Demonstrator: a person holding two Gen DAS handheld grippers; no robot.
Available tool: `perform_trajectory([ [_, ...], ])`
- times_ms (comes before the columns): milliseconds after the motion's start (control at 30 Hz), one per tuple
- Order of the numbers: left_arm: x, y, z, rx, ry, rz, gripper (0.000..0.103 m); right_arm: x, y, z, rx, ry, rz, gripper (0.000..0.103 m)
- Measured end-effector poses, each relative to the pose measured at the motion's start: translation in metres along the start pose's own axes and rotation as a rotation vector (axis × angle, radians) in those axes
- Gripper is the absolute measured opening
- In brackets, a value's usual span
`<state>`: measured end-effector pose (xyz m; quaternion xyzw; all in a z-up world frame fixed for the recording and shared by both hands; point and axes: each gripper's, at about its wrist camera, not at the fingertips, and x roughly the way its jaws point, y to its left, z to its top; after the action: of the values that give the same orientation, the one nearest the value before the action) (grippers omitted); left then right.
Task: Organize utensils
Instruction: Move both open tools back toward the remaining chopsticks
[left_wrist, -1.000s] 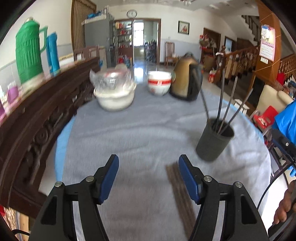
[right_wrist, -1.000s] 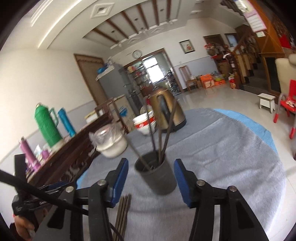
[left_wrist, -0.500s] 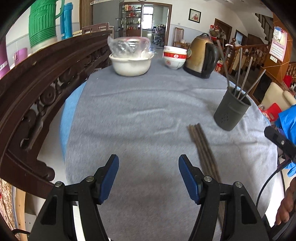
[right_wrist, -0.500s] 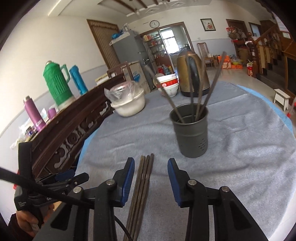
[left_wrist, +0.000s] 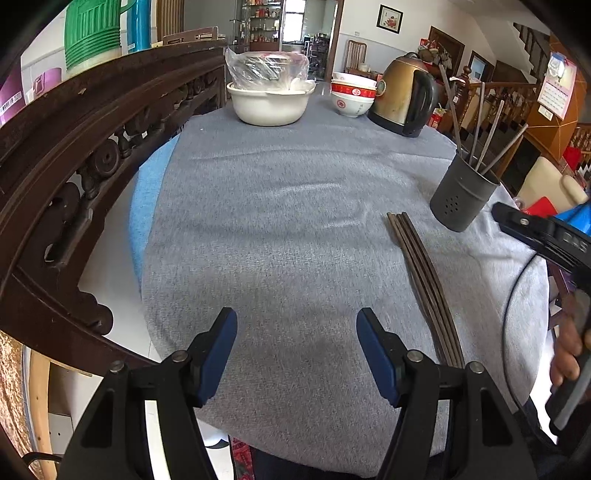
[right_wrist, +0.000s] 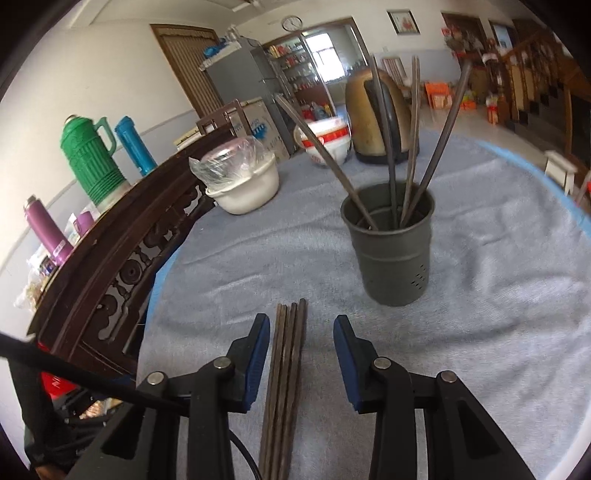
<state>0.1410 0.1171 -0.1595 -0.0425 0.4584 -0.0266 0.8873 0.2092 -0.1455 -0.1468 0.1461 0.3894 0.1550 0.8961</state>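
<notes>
A bundle of several dark chopsticks (right_wrist: 284, 369) lies flat on the grey tablecloth (right_wrist: 480, 295); it also shows in the left wrist view (left_wrist: 424, 280). A dark grey holder cup (right_wrist: 391, 247) stands upright beyond it with several chopsticks in it; the cup also shows at the right of the left wrist view (left_wrist: 461, 195). My right gripper (right_wrist: 301, 332) is open and hovers over the bundle, which lies between its fingers nearer the left one. My left gripper (left_wrist: 297, 332) is open and empty over bare cloth, left of the bundle.
A white pot with a plastic cover (left_wrist: 269, 99), stacked red-and-white bowls (left_wrist: 352, 96) and a brass kettle (left_wrist: 402, 96) stand at the far side. A carved dark wooden rail (left_wrist: 74, 166) runs along the left edge, with flasks behind it (right_wrist: 92, 158).
Both grippers have pulled back and tilted down toward the table. The right gripper has narrowed and come over the lying chopsticks. The left gripper stays open over the cloth.
</notes>
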Motion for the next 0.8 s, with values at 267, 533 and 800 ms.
perform_trajectory([
  [267,0.012,-0.002,0.011,-0.042,0.059,-0.040,0.068,0.053,-0.003,-0.001,0.028,0.150,0.036,0.022],
  [533,0.034,-0.017,0.027,-0.046,0.136,-0.052,0.068,0.099,-0.006,-0.003,0.048,0.264,0.082,0.017],
  [800,0.055,-0.036,0.051,-0.020,0.168,-0.050,0.068,0.107,-0.013,-0.005,0.045,0.283,0.071,0.013],
])
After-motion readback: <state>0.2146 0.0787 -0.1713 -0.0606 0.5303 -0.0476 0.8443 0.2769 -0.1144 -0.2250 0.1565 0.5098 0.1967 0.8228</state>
